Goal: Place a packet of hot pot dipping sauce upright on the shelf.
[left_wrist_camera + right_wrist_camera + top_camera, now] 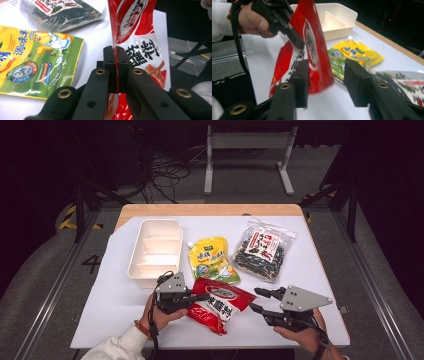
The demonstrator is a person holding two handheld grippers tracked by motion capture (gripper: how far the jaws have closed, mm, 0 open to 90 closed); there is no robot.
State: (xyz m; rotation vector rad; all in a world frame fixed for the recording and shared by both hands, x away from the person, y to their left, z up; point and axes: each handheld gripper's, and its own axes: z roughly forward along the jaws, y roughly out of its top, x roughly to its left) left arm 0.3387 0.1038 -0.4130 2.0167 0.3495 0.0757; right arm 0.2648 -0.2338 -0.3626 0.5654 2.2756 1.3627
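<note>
My left gripper [205,296] [115,50] is shut on the edge of a red snack pouch [219,304] [135,25], and the pouch hangs upright from its jaws just above the table. In the right gripper view the left gripper [299,43] pinches the pouch's [314,50] top edge. My right gripper [255,298] [327,67] is open to the right of the pouch. The pouch's lower corner reaches in between its jaws, and its pads do not press on it.
A yellow pouch [212,260] [32,62] [354,53] lies flat behind the red one. A clear bag of dark dried food [262,249] [65,12] lies at the back right. A white divided tray [131,265] [337,15] stands at the back left on the white sheet.
</note>
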